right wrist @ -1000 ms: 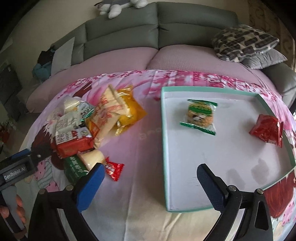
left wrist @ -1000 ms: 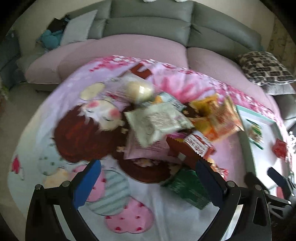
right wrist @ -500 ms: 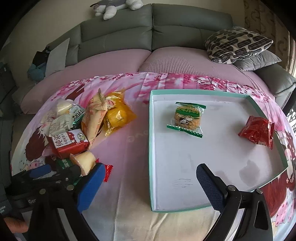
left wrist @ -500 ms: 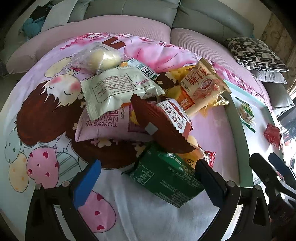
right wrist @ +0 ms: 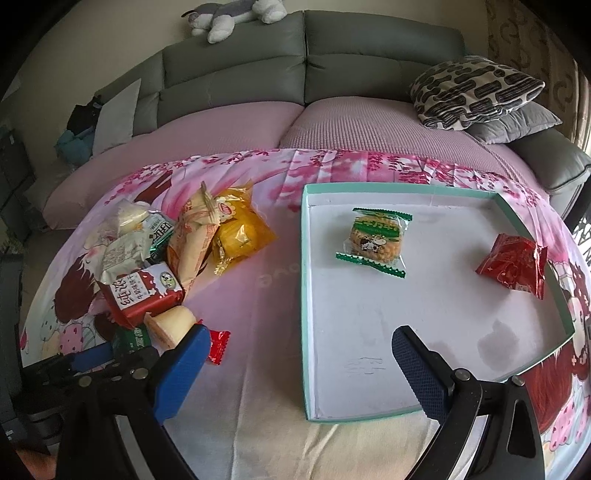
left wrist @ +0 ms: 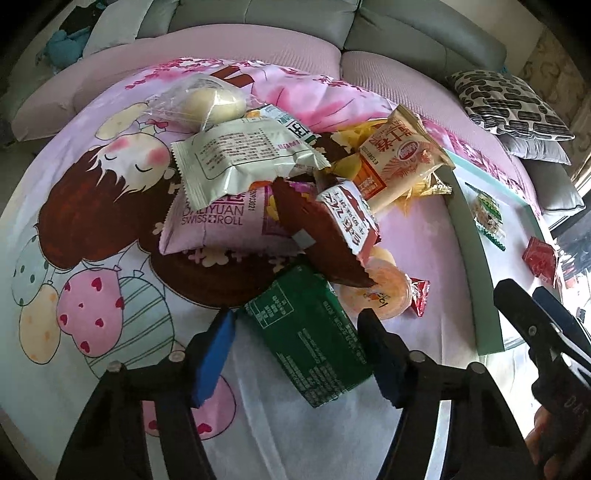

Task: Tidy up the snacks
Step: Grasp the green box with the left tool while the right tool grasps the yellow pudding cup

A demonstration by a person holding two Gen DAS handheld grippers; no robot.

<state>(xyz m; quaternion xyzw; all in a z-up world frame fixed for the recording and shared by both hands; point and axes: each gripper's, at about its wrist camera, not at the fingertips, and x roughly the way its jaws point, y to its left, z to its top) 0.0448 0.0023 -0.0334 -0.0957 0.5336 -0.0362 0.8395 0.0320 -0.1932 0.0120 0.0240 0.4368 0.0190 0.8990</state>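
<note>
Left gripper (left wrist: 295, 354) closing around green packet (left wrist: 308, 341), pads apart, right gripper (right wrist: 295, 373) spread over tray (right wrist: 306, 295)

A grey sofa (right wrist: 332, 66) curves behind the scene, its seat covered in a pale pink spread (right wrist: 229, 129). A grey-and-white plush toy (right wrist: 232, 14) lies along the top of the backrest. At the right end, a black-and-cream patterned cushion (right wrist: 472, 92) rests on a plain grey cushion (right wrist: 517, 125). At the left end, a pale grey pillow (right wrist: 116, 114) leans against the backrest, with dark and teal items (right wrist: 75, 136) bunched beside it, too small to identify. In the foreground lies a cartoon-print sheet (left wrist: 92, 221), showing a brown-haired figure with closed eyes, pink blossoms and patterned balloons. A patterned curtain (right wrist: 532, 40) hangs at far right.
</note>
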